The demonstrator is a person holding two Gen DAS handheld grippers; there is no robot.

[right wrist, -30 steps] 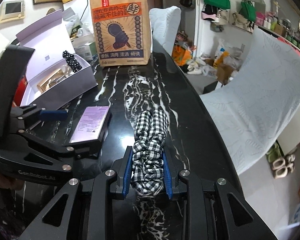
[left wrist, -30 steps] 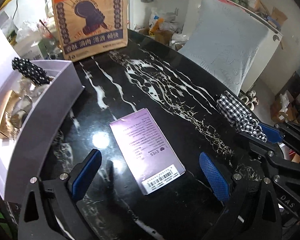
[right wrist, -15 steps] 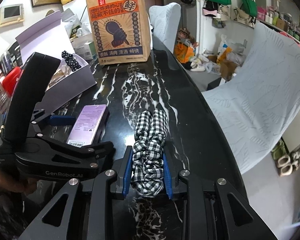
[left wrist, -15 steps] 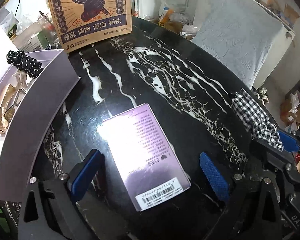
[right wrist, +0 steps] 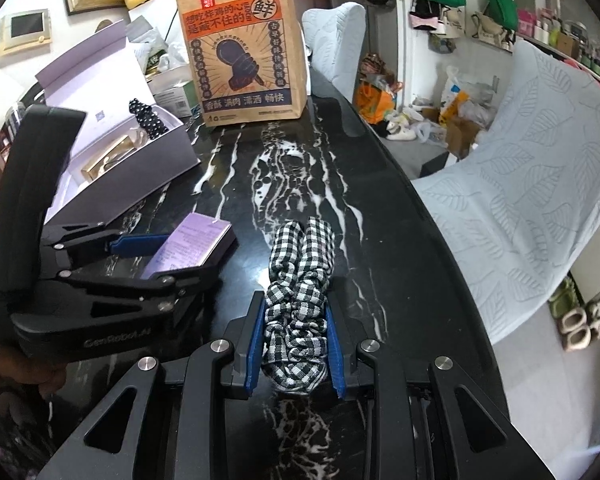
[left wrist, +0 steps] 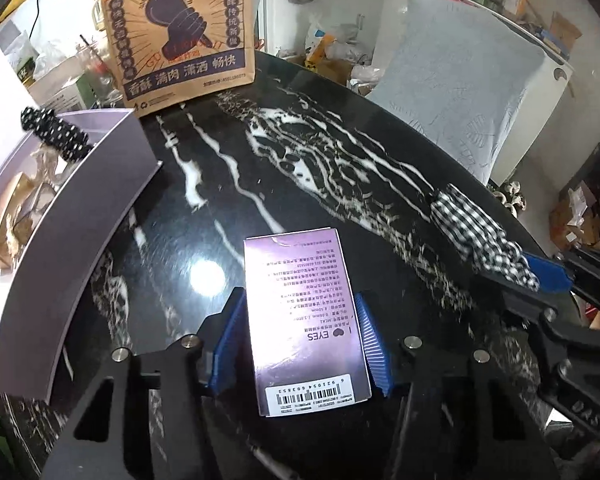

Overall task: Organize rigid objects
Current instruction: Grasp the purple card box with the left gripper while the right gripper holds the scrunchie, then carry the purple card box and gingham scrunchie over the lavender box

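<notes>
1. Left wrist view: the left tongs (left wrist: 302,344) have just been closing and are now clamping the purple box (left wrist: 304,316), with a blue pad (left wrist: 370,340) pressing against each long side.
2. The box is lying flat on the black marbled surface (left wrist: 228,184), its barcode end nearest the camera.
3. To the far left, an open lilac box (left wrist: 88,216) is sitting on the surface, with a black dotted scrunchie (left wrist: 54,136) lying over its far rim.
4. A brown paper bag (left wrist: 176,28) is standing upright at the far end.
5. At the right, the right tongs (left wrist: 548,276) are gripping a checked scrunchie (left wrist: 476,236).
6. Right wrist view: the right tongs (right wrist: 296,344) are squeezing the checked scrunchie (right wrist: 300,292), whose far end is resting on the surface (right wrist: 380,184).
7. Just to the left, the left tongs (right wrist: 160,252) are holding the purple box (right wrist: 192,244), well short of the lilac box (right wrist: 140,184).
</notes>
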